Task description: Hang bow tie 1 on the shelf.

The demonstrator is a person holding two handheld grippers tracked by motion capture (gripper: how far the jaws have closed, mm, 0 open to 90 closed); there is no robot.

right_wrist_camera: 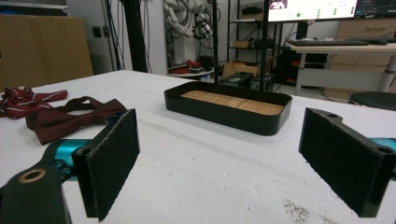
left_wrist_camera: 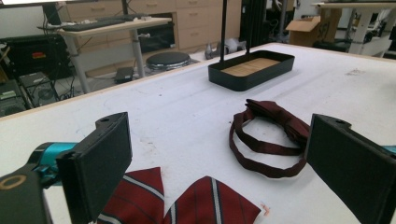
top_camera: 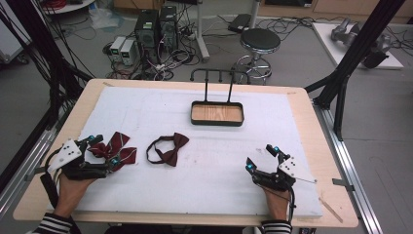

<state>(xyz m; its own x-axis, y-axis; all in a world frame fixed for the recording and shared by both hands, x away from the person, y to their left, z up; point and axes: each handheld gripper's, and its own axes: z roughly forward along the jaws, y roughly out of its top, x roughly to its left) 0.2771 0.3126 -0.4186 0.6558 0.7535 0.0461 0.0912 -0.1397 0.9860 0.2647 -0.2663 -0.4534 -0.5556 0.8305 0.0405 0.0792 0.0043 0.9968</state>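
Observation:
A striped dark-red bow tie (top_camera: 116, 147) lies at the left of the white mat, and my left gripper (top_camera: 103, 149) stands open around it, its jaws on either side. From the left gripper view the striped tie (left_wrist_camera: 187, 203) lies low between the wide-apart jaws of the left gripper (left_wrist_camera: 224, 172). A plain maroon bow tie (top_camera: 169, 150) with its neck loop lies right of it, also seen as the maroon tie (left_wrist_camera: 273, 130). My right gripper (top_camera: 262, 157) rests open on the mat at the right, nothing between its jaws. A black stand tray (top_camera: 217, 120) with a wooden floor sits at the back centre.
The tray carries a tall black hanger rack (top_camera: 219, 75). In the right gripper view the tray (right_wrist_camera: 224, 116) lies straight ahead of the right gripper (right_wrist_camera: 219, 163), both ties (right_wrist_camera: 60, 116) off to the left. A stool (top_camera: 260, 41) and computer towers stand beyond the table.

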